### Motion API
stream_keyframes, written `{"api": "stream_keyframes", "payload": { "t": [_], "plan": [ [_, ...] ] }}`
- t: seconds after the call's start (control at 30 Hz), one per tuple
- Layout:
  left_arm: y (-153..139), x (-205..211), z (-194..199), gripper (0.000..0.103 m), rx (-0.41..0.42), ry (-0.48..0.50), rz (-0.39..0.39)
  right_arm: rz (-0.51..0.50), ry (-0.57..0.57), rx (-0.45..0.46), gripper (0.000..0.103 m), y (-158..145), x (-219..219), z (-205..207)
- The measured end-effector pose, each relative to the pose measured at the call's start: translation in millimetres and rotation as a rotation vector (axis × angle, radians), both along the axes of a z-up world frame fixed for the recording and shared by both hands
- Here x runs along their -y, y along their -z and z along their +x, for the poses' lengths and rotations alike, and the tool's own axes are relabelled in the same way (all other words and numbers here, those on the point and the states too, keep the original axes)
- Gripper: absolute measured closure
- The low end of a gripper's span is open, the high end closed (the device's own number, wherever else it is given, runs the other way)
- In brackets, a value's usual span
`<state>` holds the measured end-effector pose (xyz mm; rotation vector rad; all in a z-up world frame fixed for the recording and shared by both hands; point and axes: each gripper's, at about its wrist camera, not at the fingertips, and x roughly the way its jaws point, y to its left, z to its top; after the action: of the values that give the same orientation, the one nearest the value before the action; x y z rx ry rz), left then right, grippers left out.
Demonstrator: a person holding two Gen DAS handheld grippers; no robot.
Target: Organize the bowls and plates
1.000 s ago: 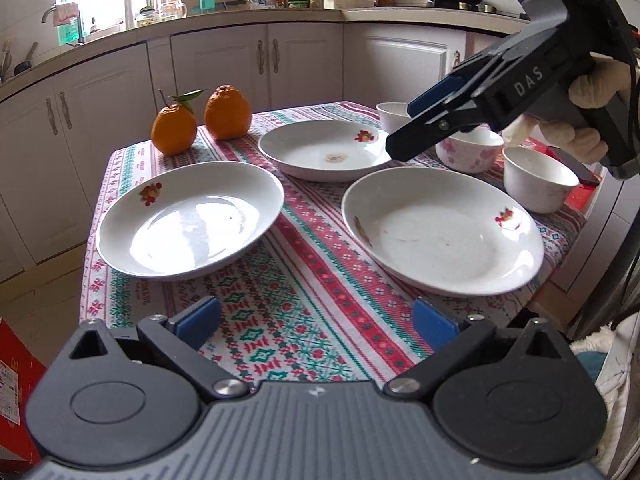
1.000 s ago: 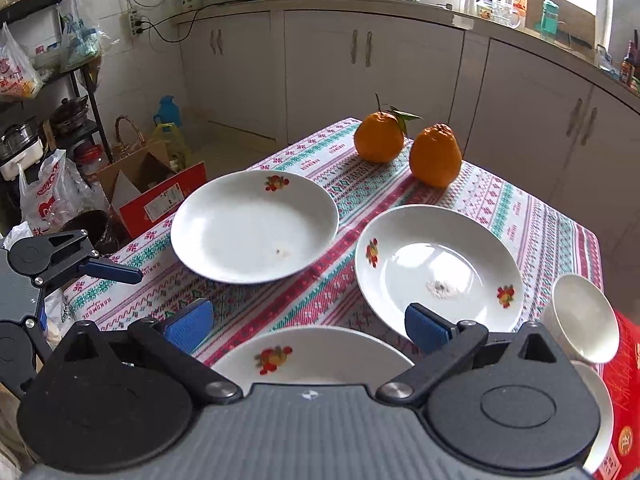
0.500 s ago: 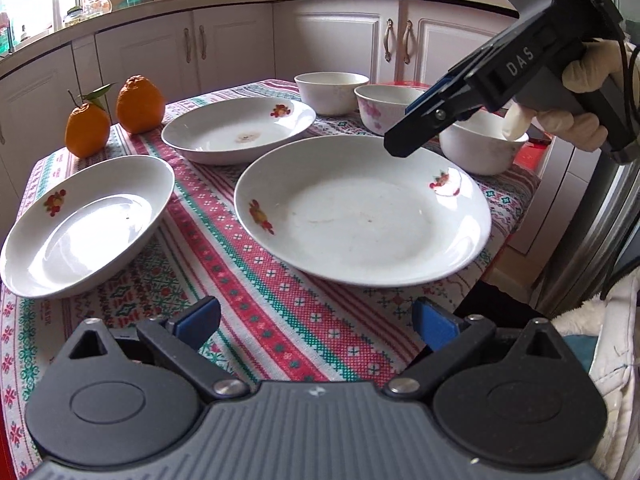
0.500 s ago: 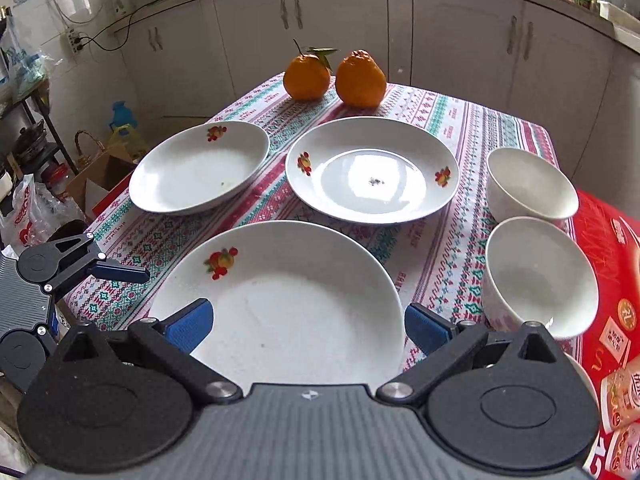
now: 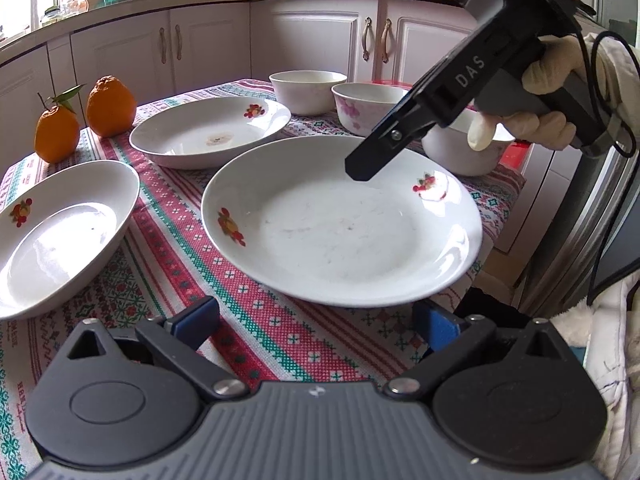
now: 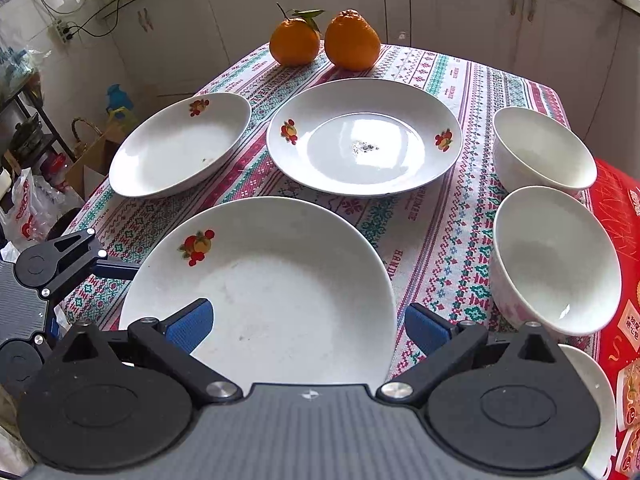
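Three white plates with fruit prints lie on the patterned tablecloth. The nearest plate (image 5: 340, 224) (image 6: 280, 288) is the largest in view. Behind it sit a second plate (image 5: 208, 136) (image 6: 364, 136) and a deeper plate (image 5: 60, 232) (image 6: 180, 144). Three bowls stand in a row: a plain bowl (image 5: 308, 90) (image 6: 544, 148), a pink-flowered bowl (image 5: 368, 108) (image 6: 556, 256), and a third bowl (image 5: 464, 152) partly behind a gloved hand. My left gripper (image 5: 316, 320) is open, just short of the nearest plate's rim. My right gripper (image 6: 308, 324) (image 5: 360, 168) hangs open over that plate's other side, holding nothing.
Two oranges (image 5: 110, 106) (image 6: 352, 40) sit at the table's far corner. A red printed package (image 6: 624, 264) lies beside the bowls. Kitchen cabinets (image 5: 312, 48) ring the table. Boxes and bags (image 6: 28, 208) stand on the floor beyond the table edge.
Both grippers have closed in on the nearest plate, which now looms larger. The right gripper has dropped lower over its rim. Jaws stay open; no dish has moved.
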<state>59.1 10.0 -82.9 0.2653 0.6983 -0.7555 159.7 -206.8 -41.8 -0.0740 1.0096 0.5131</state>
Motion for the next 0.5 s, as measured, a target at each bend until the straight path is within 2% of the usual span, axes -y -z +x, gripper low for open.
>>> {"api": "stream_keyframes", "payload": {
  "t": [0.5],
  "plan": [
    [0, 9, 3, 0.002, -0.016, 0.047, -0.032, -0.016, -0.068, -0.061, 0.000, 13, -9, 23]
  ]
}}
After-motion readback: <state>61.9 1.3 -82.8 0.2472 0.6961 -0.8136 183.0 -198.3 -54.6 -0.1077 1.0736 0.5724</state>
